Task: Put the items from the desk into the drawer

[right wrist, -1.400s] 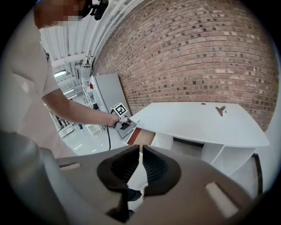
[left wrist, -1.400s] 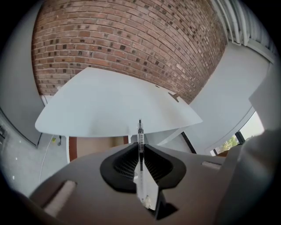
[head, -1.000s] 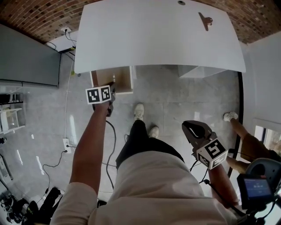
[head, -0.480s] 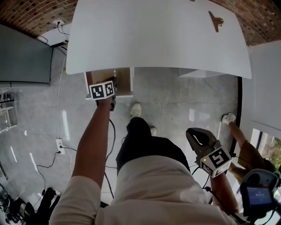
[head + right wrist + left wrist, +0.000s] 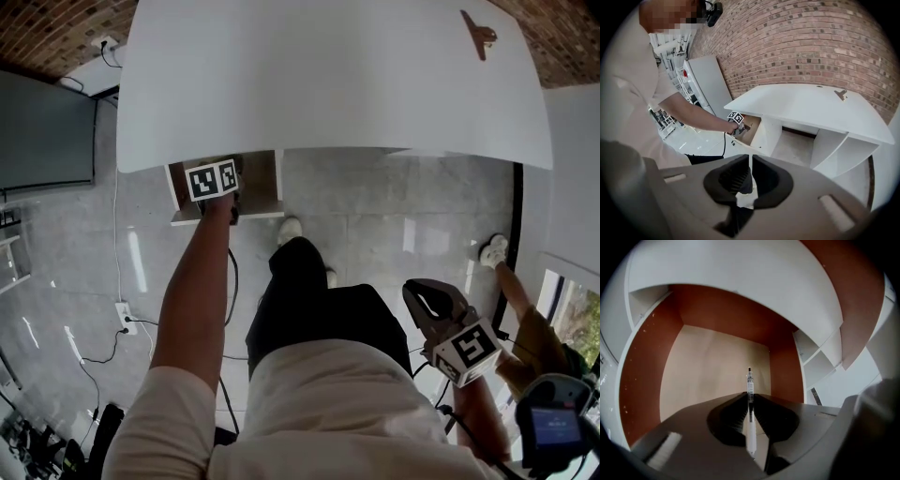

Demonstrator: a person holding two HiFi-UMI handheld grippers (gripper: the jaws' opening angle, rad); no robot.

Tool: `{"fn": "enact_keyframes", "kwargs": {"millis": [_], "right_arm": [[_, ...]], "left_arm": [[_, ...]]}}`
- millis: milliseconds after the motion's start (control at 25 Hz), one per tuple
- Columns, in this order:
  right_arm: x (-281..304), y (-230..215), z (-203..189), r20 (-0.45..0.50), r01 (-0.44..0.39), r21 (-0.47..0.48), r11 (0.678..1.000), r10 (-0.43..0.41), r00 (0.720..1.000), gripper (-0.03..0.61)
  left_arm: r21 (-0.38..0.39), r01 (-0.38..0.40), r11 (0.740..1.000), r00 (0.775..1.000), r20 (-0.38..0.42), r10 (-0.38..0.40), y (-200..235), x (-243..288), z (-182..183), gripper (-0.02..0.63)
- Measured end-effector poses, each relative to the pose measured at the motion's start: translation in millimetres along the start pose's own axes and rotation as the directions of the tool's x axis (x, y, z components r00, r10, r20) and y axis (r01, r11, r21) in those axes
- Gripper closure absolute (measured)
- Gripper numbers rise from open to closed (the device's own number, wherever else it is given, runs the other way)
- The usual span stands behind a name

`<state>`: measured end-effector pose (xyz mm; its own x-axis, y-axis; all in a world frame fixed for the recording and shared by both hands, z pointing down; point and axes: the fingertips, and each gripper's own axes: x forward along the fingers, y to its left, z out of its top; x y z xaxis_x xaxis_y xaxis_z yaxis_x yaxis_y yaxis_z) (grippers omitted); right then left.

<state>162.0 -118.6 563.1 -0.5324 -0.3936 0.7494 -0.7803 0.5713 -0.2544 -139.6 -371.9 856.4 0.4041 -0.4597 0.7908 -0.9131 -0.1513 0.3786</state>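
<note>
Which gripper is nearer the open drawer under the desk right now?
Left. The left gripper, shut on a pen, hangs directly over the drawer. The right gripper is by the person's right hip, well short of the desk.

No words or numbers can be read. Coded square patterns are shown on the left cube [image 5: 211,180] and the right cube [image 5: 466,349]. The label on the pen [image 5: 750,389] is illegible.

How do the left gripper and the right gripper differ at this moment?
The left gripper holds a pen in its tongs; the right gripper holds nothing. The left gripper is at the open drawer; the right gripper is beside the person's waist. Both have their tongs closed.
</note>
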Motion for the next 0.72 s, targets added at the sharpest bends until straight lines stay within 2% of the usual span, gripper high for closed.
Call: {"fn": "enact_keyframes", "kwargs": {"millis": [320, 720], "right_arm": [[13, -9, -7, -0.027, 0.009, 0.021, 1.0, -0.008, 1.0, 0.555], [21, -12, -12, -0.04, 0.018, 0.033, 0.999, -0.017, 0.999, 0.557]], "left_arm": [[-0.03, -0.028, 0.999, 0.999, -0.028, 0.028, 27, 29, -7, 0.565], [-0.003, -0.029, 1.0, 0.997, -0.068, 0.029, 43, 48, -13, 0.561]]}}
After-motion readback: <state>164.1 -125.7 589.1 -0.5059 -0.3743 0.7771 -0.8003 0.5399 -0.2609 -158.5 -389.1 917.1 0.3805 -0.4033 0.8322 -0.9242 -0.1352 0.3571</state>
